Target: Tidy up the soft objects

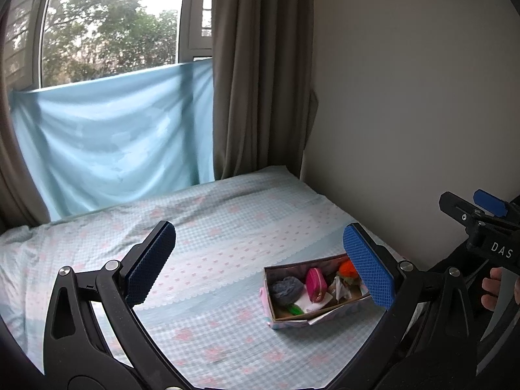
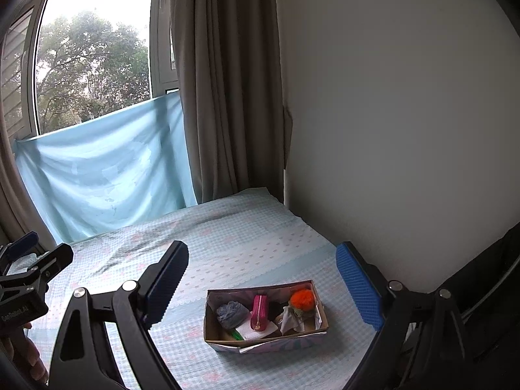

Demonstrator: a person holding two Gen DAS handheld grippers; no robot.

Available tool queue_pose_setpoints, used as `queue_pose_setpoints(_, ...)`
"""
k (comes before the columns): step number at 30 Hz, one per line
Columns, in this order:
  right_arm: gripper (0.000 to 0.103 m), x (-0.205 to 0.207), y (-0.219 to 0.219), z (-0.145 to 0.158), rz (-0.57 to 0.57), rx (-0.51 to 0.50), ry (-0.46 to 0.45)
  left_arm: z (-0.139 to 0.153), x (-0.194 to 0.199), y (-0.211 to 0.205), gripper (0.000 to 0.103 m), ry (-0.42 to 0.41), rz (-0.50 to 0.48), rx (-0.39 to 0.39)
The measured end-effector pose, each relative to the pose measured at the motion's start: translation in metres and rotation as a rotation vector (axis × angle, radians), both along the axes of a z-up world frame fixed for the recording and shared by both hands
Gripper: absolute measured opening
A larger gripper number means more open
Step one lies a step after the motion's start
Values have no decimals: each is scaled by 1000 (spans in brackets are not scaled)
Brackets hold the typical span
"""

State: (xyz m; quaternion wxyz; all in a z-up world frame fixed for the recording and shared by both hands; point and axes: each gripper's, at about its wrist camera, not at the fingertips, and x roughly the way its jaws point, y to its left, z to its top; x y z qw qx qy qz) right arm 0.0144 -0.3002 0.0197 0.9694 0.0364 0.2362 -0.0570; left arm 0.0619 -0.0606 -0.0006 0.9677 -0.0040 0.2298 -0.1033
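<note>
Left gripper point(image 1: 260, 265) spread wide, pinching nothing, hovering over the bed point(image 1: 211, 227). Right gripper point(image 2: 263, 279) likewise spread and empty. Cardboard box point(image 2: 265, 338) on the checked sheet near the right-hand wall, holding a grey knit point(image 2: 231, 313), pink pouch point(image 2: 259, 312) and orange pompom point(image 2: 302, 298). Blue cloth point(image 1: 113, 136) beneath the far window.

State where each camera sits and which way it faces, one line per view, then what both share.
Left wrist: rides the left tongs, looking along the open blue-padded fingers, slightly down over the checked bedsheet; the right tongs and a hand show at right.
Right wrist: rides the right tongs, open, facing likewise; the left tongs show at left.
Shared: the open cardboard box holding a pink zip pouch, the window and the grey-brown curtain.
</note>
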Motion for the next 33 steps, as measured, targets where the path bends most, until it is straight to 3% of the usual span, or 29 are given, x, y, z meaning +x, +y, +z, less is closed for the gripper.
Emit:
queue_pose_setpoints(15, 90, 8, 0, 2, 22, -3, -6, 4, -6, -8, 103, -45, -30, 4)
queue_pose_setpoints(33, 90, 20, -4, -5, 15, -13, 24, -11, 6, -10, 103, -48, 46, 13)
